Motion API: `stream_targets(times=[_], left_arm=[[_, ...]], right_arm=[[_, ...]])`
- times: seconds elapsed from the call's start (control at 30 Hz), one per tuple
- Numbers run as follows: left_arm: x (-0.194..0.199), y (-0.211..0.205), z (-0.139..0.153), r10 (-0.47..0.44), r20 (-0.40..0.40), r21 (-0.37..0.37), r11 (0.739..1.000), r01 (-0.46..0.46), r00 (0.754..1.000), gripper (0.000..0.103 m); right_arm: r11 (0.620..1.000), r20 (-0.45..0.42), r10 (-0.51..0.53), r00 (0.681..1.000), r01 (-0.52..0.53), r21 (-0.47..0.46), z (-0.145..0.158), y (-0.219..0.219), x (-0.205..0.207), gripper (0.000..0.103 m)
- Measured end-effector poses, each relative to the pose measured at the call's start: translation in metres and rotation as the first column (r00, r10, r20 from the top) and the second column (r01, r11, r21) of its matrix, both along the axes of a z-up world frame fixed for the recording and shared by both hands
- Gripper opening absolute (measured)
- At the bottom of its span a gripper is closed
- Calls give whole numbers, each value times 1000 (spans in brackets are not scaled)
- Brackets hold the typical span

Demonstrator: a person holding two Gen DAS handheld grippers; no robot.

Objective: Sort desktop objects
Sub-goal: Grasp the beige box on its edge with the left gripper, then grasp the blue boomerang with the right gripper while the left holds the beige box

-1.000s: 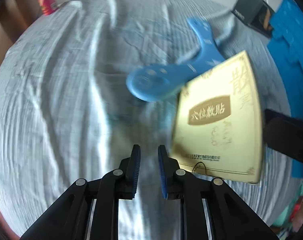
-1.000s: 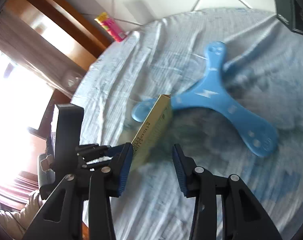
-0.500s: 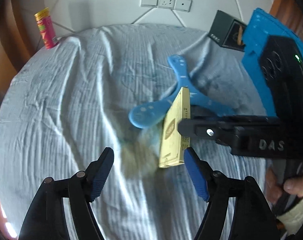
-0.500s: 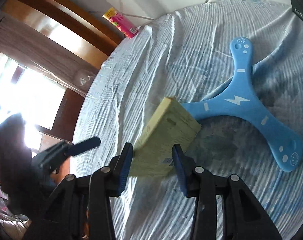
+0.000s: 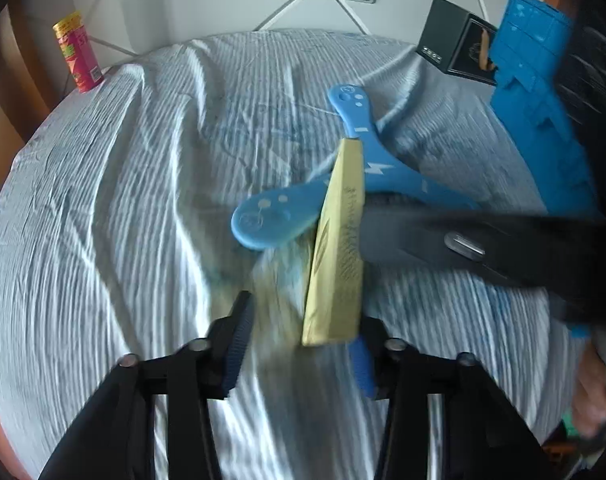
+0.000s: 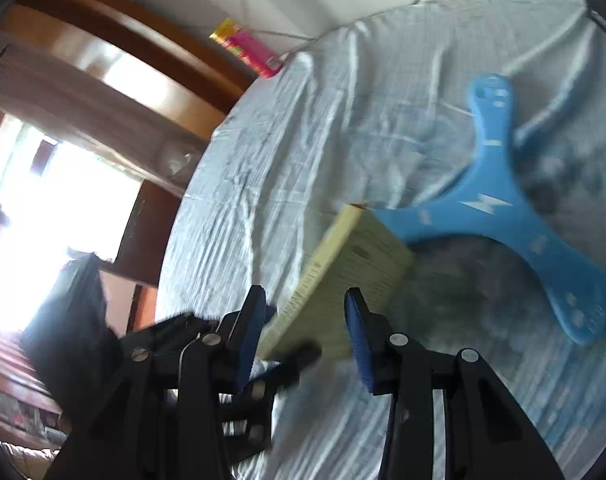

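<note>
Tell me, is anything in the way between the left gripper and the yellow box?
Nothing visible is. The yellow box stands on edge between the fingers of the left gripper, whose jaws are closing. The right gripper holds it too. The blue boomerang lies behind, on the cloth.

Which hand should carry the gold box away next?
Right, probably. The right gripper clamps the box between both pads. The left gripper is only closing around the box's near end, with one pad clear of it.
</note>
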State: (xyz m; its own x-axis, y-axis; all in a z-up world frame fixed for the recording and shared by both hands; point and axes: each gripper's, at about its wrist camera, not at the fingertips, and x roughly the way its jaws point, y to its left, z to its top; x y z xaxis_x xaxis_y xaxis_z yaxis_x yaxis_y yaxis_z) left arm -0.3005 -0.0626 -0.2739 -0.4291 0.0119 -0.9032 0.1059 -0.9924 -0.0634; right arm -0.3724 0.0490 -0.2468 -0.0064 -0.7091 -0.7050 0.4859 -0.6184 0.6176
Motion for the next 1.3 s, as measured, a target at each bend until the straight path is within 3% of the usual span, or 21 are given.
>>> stream_targets(times=[0.17, 0.33, 0.57, 0.73, 0.8, 0.83, 0.87, 1.0, 1.13, 1.3], left_arm=[[-13, 5, -4, 7, -6, 3, 1000, -7, 1000, 12], [-9, 4, 14, 30, -48, -13, 999, -30, 998, 10], [4, -33, 39, 127, -91, -32, 991, -131, 988, 10], [9, -64, 30, 203, -63, -49, 977, -207, 977, 10], [9, -72, 24, 225, -53, -54, 972, -228, 973, 10], [9, -75, 21, 235, -48, -55, 970, -237, 971, 10], [9, -78, 19, 243, -45, -56, 968, -245, 969, 10], [5, -87, 11, 271, -35, -55, 960, -273, 962, 10], [2, -92, 7, 286, -30, -56, 956, -287, 958, 10], [0, -92, 9, 279, -33, -53, 958, -280, 960, 11]], right_arm=[[988, -62, -111, 992, 117, 97, -5, 45, 4, 41], [955, -142, -121, 982, 154, 255, -22, 59, -3, 41], [906, -285, 2, 958, 120, 407, -25, 25, -36, 41], [849, -301, 161, 940, 24, 527, -51, -6, -60, 41], [828, -296, 221, 929, -18, 560, -61, -15, -66, 51], [822, -292, 245, 925, -38, 568, -65, -18, -69, 72], [815, -288, 269, 919, -58, 576, -68, -21, -71, 83], [816, -283, 304, 910, -95, 571, -76, -27, -81, 78], [826, -292, 302, 907, -96, 555, -74, -38, -86, 48], [850, -311, 251, 917, -56, 523, -69, -41, -80, 45]])
